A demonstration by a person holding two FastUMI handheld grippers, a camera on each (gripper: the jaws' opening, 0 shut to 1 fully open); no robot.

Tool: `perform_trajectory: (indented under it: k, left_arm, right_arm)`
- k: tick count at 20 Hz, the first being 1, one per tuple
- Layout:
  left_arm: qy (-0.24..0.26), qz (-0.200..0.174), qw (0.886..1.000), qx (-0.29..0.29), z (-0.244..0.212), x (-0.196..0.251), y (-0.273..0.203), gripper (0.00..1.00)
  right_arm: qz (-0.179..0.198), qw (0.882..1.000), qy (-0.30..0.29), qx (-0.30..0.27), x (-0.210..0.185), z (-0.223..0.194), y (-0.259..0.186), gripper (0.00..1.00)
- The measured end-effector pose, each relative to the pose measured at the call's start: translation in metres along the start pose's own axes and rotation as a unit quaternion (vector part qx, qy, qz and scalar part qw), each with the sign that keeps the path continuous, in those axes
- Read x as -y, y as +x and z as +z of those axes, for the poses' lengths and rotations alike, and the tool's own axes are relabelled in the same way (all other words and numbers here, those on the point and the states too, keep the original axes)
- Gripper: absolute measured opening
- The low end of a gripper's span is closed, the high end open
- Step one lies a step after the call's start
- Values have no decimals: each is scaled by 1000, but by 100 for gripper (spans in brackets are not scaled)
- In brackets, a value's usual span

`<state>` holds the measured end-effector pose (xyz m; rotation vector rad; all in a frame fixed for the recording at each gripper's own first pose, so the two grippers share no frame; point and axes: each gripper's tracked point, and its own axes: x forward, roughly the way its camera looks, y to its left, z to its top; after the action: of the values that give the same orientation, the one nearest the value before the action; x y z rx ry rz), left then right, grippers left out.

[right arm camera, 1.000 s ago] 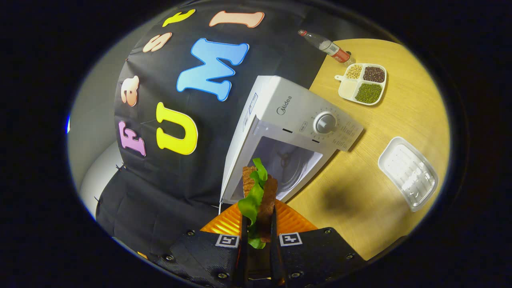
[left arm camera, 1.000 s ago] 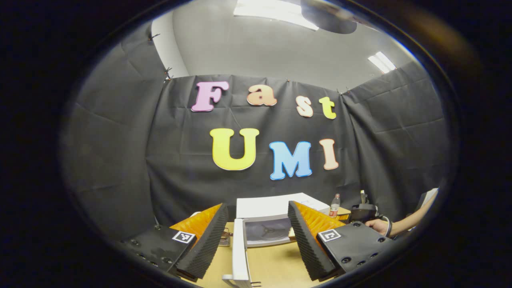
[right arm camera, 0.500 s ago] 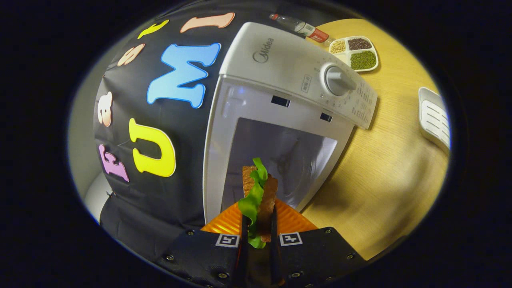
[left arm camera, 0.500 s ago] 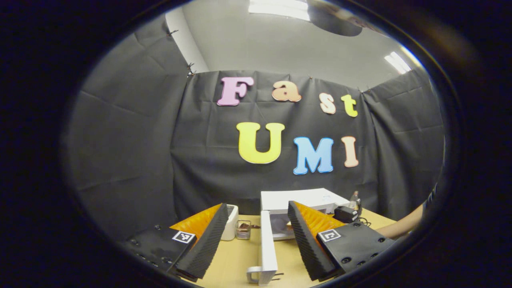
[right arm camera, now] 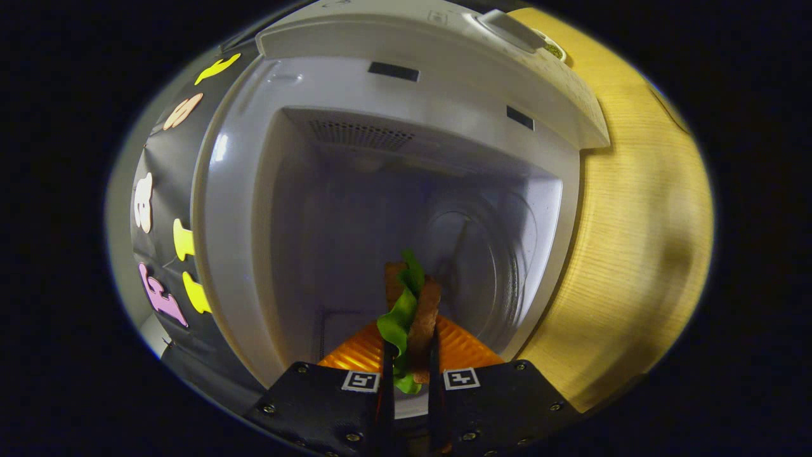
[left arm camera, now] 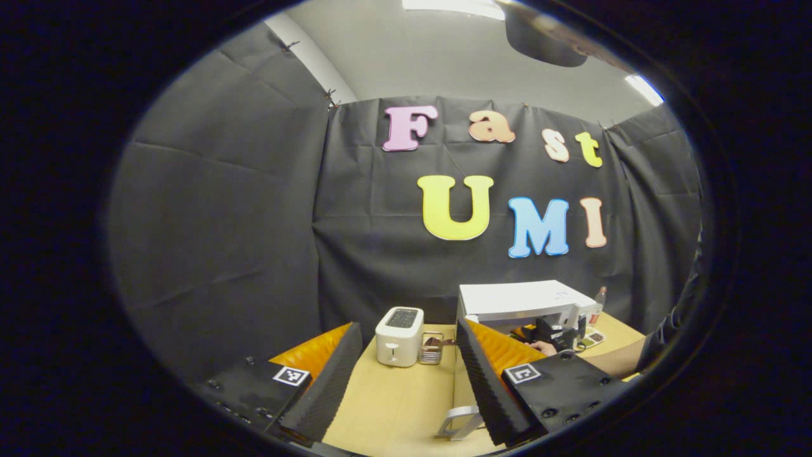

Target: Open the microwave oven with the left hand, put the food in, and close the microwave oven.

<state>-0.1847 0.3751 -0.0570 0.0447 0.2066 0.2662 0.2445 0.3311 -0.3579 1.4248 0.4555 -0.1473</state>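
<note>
— Closer now than a moment back: the right gripper [right arm camera: 408, 374] has carried the food [right arm camera: 409, 304] up to the mouth of the microwave oven [right arm camera: 393, 82], so the cavity takes up most of the right gripper view, where before the whole front and its dial were in sight

— And the food itself?

— Two brown slices with a green leaf between them, standing on edge, pinched between both fingers of the right gripper. It sits at the threshold, in front of the glass turntable [right arm camera: 482, 266] on the cavity floor; whether it has crossed the opening I cannot tell

— What of the left gripper?

— The left gripper [left arm camera: 406, 374] has swung leftward since then. Its fingers stand wide apart with nothing between them, over the near part of the worktop [left arm camera: 393, 400]. The oven door [left arm camera: 462, 406] stands open edge-on, its handle low beside the gripper's right-hand finger

— Anything else on the worktop?

— From the left gripper view, the microwave stands toward the back right, with a hand [left arm camera: 544, 346] at its opening. A white toaster [left arm camera: 399, 336] stands left of it, a small wire rack [left arm camera: 432, 348] just beside the toaster, and a bottle [left arm camera: 597, 303] at the back right corner, with a divided dish [left arm camera: 593, 339] in front of it
</note>
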Motion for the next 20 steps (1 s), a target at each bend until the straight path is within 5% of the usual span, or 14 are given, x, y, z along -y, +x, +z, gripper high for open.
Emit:
perform_trajectory:
  k: [5, 10, 12, 15, 20]
  left_arm:
    - [15, -8, 1000, -1, 0, 7, 5, 96]
    - [-14, -30, 999, 14, 9, 22, 13, 96]
    - [-22, -35, 999, 19, 10, 26, 15, 95]
    - [-31, -50, 998, 34, 19, 41, 20, 96]
    - [-29, -84, 995, 41, 21, 74, 24, 95]
  right_arm:
    - [-23, 1000, -6, 5, 10, 2, 17, 22]
    - [-68, 995, -70, -24, 18, 11, -6, 48]
    - [-73, 991, -107, -15, 19, 24, -21, 49]
    - [-59, 981, -183, -21, 10, 39, -49, 49]
    - [-37, 942, -332, -22, -11, 63, -118, 49]
